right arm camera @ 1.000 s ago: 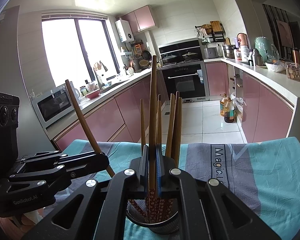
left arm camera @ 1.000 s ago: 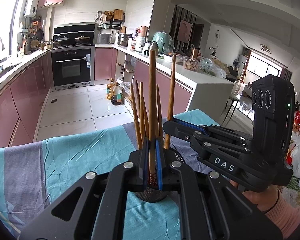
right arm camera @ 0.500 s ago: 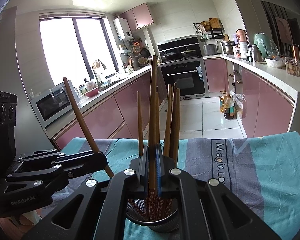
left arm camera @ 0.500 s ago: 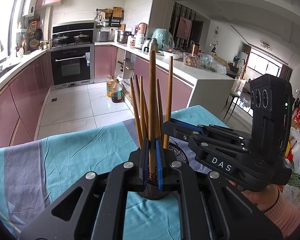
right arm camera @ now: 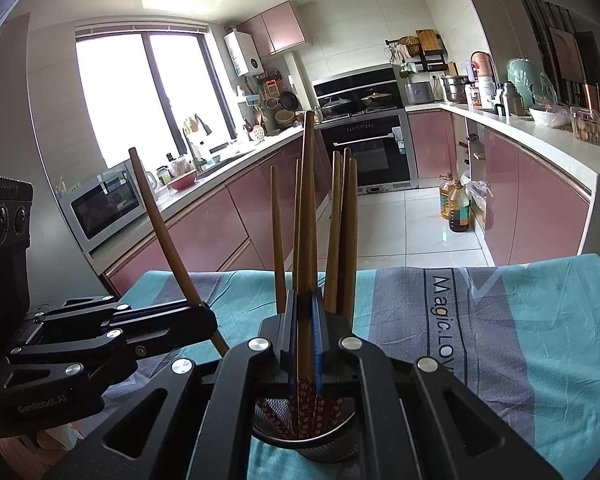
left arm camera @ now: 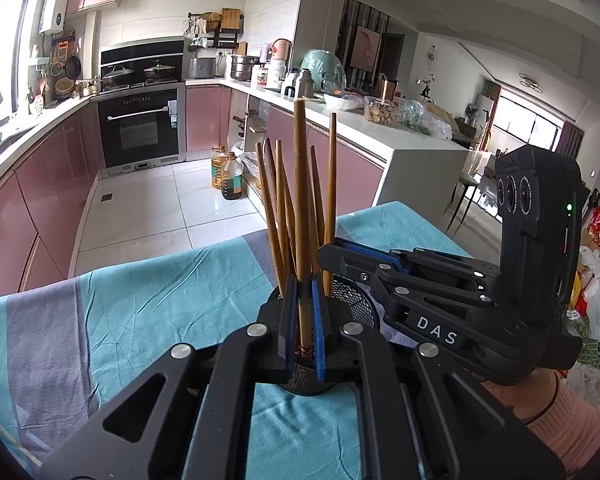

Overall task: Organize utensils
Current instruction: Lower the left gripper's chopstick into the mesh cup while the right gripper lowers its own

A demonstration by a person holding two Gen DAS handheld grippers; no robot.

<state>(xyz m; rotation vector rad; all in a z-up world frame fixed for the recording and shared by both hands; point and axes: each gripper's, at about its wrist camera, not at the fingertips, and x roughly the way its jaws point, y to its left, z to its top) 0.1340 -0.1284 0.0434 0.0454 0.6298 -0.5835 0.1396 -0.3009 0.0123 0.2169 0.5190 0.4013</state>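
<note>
A black mesh holder (left arm camera: 354, 300) (right arm camera: 304, 436) stands on the teal and grey cloth with several brown chopsticks upright in it. My left gripper (left arm camera: 304, 328) is shut on one chopstick (left arm camera: 301, 200), held upright over the holder. My right gripper (right arm camera: 304, 344) is shut on another chopstick (right arm camera: 308, 200), its patterned tip down inside the holder. In the left wrist view the right gripper (left arm camera: 328, 254) reaches in from the right with its chopstick (left arm camera: 331, 184). In the right wrist view the left gripper (right arm camera: 204, 316) reaches in from the left with its tilted chopstick (right arm camera: 160, 224).
The table cloth (left arm camera: 140, 312) (right arm camera: 520, 320) ends at the far edge, beyond it the kitchen floor. Oil bottles (left arm camera: 230, 176) stand on the floor by the pink cabinets. A white counter (left arm camera: 412, 148) with clutter runs on the right.
Both grippers have sunk a little toward the holder with their chopsticks. The right-hand chopstick stands a bit straighter.
</note>
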